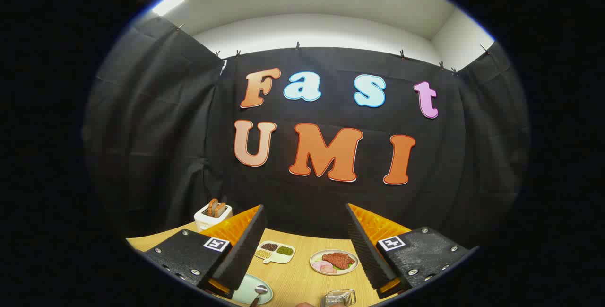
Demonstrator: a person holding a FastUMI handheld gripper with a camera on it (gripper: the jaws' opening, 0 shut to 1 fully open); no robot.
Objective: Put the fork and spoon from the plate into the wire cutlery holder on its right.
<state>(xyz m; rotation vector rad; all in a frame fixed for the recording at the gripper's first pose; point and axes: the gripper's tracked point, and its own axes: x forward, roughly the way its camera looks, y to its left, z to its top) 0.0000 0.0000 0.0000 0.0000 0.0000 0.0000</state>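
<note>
One spoon [259, 291] is all that can be made out of the cutlery: a shiny metal bowl and a short piece of handle lying on the pale green round plate [246, 293], low between the fingers and close against the left one; the rest of the handle is cut off, and whether a fork lies there too cannot be told. To the right of the plate, nearer the right finger, the top of the wire cutlery holder [338, 297] shows as thin metal bars, its lower part cut off. The gripper [305, 245] stands wide open with nothing between its ribbed fingers. Beyond the plate on the light wood-grain table [298, 276] sit a white divided dish [276, 251] of small grains and a round plate of meat [333, 262]. Past the left finger a white toaster [212, 215] holds two brown slices, partly hidden.
</note>
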